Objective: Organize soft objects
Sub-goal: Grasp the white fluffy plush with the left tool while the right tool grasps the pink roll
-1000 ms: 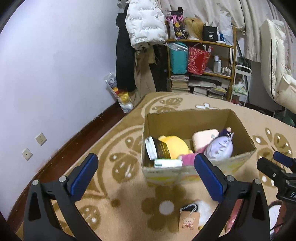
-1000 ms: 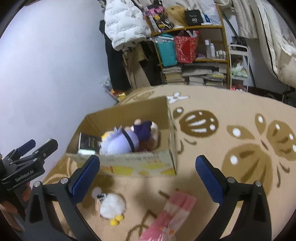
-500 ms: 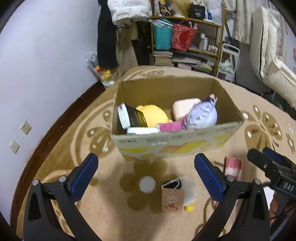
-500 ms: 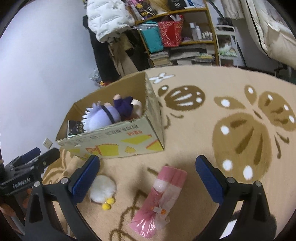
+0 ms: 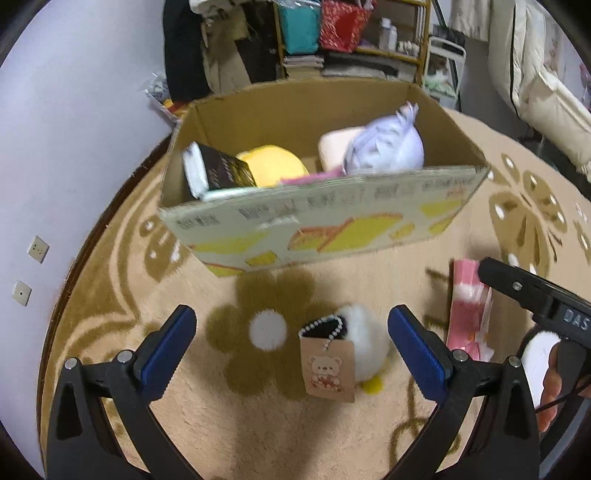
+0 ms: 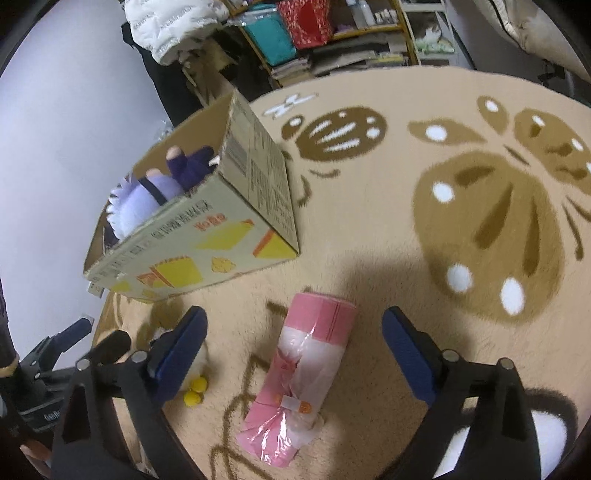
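Note:
A cardboard box (image 5: 325, 225) stands on the rug and holds a purple plush (image 5: 384, 149), a yellow plush (image 5: 273, 170), a pale pink cushion and a black packet. A white fluffy toy (image 5: 364, 341) with a bear tag lies in front of the box, between the blue pads of my open left gripper (image 5: 291, 347). A pink wrapped soft roll (image 6: 306, 373) lies on the rug between the pads of my open right gripper (image 6: 293, 354). The roll (image 5: 469, 306) also shows in the left wrist view. The box (image 6: 207, 236) also shows in the right wrist view.
The beige rug (image 6: 443, 229) has brown flower and butterfly patterns. A shelf with bags and books (image 5: 354, 33) and hanging coats stand behind the box. A white wall with sockets (image 5: 37, 247) is at the left. A cream padded chair (image 5: 546, 85) is at the right.
Both grippers have come down and forward towards the rug. The white toy now lies between the left pads and the pink roll between the right pads. Both stay open.

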The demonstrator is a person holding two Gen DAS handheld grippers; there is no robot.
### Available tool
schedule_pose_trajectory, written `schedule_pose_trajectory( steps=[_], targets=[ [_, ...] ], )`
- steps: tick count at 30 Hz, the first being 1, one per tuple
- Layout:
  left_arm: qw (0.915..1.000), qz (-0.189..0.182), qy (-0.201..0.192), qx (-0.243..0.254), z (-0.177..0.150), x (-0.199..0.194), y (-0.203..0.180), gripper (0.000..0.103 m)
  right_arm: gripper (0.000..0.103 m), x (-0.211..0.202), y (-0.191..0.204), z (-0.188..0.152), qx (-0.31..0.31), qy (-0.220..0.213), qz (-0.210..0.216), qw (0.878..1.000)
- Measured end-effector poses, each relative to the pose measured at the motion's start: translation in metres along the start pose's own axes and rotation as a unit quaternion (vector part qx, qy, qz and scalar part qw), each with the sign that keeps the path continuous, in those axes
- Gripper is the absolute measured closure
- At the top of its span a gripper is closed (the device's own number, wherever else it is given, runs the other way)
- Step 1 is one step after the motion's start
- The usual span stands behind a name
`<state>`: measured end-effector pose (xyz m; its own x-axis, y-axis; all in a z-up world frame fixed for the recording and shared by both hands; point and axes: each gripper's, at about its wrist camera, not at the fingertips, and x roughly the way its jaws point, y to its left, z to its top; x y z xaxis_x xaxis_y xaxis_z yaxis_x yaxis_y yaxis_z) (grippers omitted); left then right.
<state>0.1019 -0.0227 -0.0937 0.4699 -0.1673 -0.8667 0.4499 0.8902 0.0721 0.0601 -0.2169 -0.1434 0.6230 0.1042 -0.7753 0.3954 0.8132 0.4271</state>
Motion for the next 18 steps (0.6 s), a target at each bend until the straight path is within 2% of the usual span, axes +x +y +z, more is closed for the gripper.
schedule_pose_trajectory(
  steps=[4, 9, 13, 18],
  targets=[
    [0.9996, -0.004, 0.024, 0.013, -0.004, 0.016, -0.007, 0.001, 0.024, 0.014, 0.005, -0.001, -0.012, 0.032, -0.005, 0.999],
    [0.9985, -0.008, 0.047, 0.026, -0.008, 0.028, -0.014, 0.001, 0.027, 0.026, 0.008, -0.005, -0.021, 0.06, -0.01, 0.998],
    [0.9972, 0.001, 0.066, 0.033, -0.013, 0.039, -0.017, 0.001, 0.037, 0.033, 0.007, -0.006, -0.022, 0.074, -0.017, 0.997],
    [0.996, 0.012, 0.081, 0.037, -0.019, 0.053, -0.017, 0.001, 0.038, 0.036, 0.01, -0.009, -0.025, 0.085, -0.02, 0.996]
  ],
)
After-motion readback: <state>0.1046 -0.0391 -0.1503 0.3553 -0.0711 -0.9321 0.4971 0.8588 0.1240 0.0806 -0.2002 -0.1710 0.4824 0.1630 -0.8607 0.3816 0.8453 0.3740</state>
